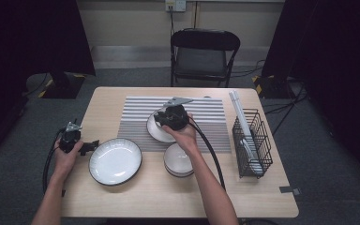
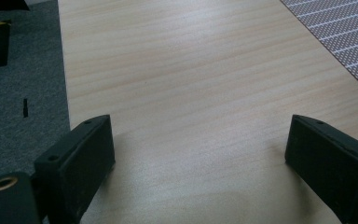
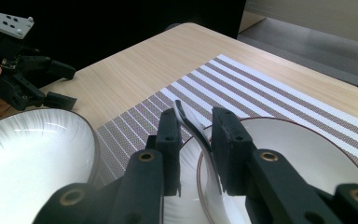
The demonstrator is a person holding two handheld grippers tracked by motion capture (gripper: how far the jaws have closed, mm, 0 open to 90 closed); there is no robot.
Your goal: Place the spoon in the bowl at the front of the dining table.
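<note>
As things stand at the right gripper: it is above the small bowl on the striped mat, near the middle of the tabletop, toward its far edge.
Spoon: a white spoon stands slanted between the narrow-set jaws, handle up, scoop end down by the bowl's brown rim.
Grip: the jaws are close on both sides of the handle, but I cannot tell whether the pads press on it.
Left gripper: jaws spread wide, nothing between them, low over bare wood by the tabletop's left edge.
Neighbours: a large plate lies toward the near-left. Another bowl lies just nearer than the mat's near edge. A wire rack stands at the right edge.
Step, as I judge it: laying the spoon into the small bowl.
Doing it well: lower until the scoop rests inside, let the handle lean on the rim, then part the jaws evenly and lift straight away.
Risk: a sideways pull-off may tip the spoon over the rim onto the mat.
</note>
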